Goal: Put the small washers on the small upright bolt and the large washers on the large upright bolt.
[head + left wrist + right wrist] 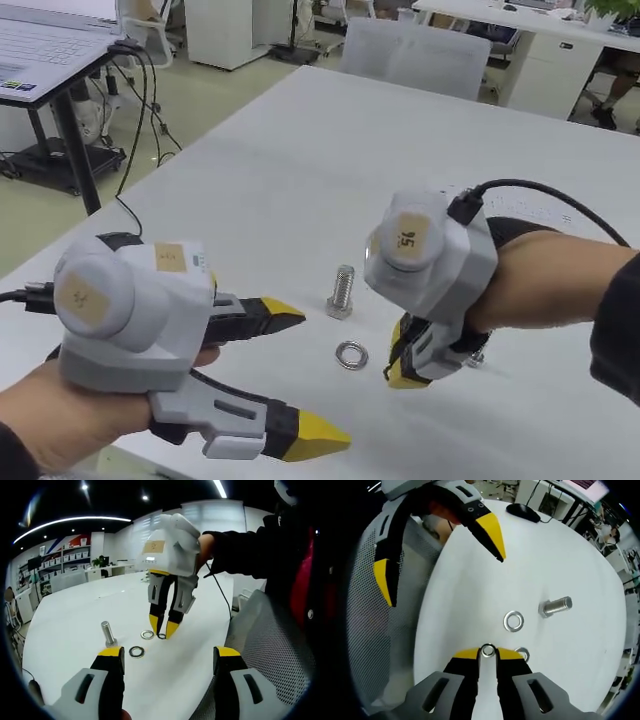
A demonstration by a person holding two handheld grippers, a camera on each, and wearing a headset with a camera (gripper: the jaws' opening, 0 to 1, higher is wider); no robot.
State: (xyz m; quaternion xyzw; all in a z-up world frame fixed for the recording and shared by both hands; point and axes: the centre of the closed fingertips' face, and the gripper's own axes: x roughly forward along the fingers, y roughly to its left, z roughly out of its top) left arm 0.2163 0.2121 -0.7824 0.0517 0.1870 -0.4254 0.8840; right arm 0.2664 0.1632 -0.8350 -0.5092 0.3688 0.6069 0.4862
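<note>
Currently, left claw (322, 378): spread wide, empty, aimed toward the bolt, low over the counter (300, 180).
Upright bolt (341, 292): stands between the claws; loose washer (351, 354) flat just beside it.
Right claw (398, 375): pointed down, pinching a washer (488, 650) at its tips.
Risk: shallow tip grip; washer may slip or catch tilted on the bolt.

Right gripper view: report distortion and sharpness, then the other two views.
Right gripper view: fisheye bows the table edge; the washer in the right gripper is sharp. Left gripper view: ceiling light bends into an arc. Head view: straight lines, soft shadows.
</note>
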